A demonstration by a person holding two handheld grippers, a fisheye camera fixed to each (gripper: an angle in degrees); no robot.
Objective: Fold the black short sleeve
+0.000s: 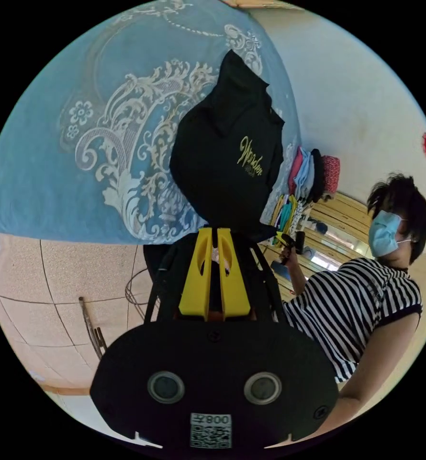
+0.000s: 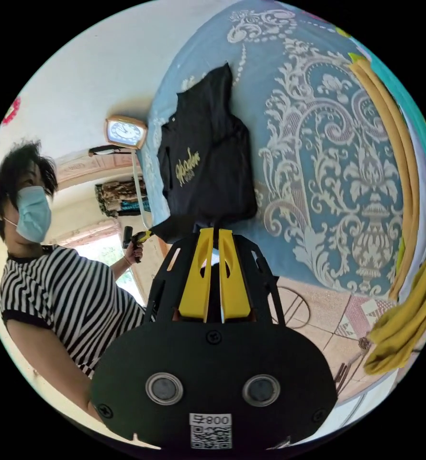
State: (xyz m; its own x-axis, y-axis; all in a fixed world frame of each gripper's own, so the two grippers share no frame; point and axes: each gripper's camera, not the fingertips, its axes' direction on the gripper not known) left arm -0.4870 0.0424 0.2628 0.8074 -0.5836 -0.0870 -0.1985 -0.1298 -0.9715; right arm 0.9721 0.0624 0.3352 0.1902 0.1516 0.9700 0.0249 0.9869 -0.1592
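The black short sleeve shirt with gold lettering lies partly on the blue patterned bedspread, its near edge lifted. My left gripper is shut, its yellow jaws pinching that near edge. The right gripper shows further along the same edge, held in the person's hand. In the right gripper view the shirt stretches away over the bedspread. My right gripper is shut on its hem, and the left gripper holds the hem's other corner.
A person in a striped top stands beside the bed. Folded clothes are stacked by the wall. Yellow and teal garments hang along one side. Tiled floor lies below the bed edge. A clock stands beyond the bed.
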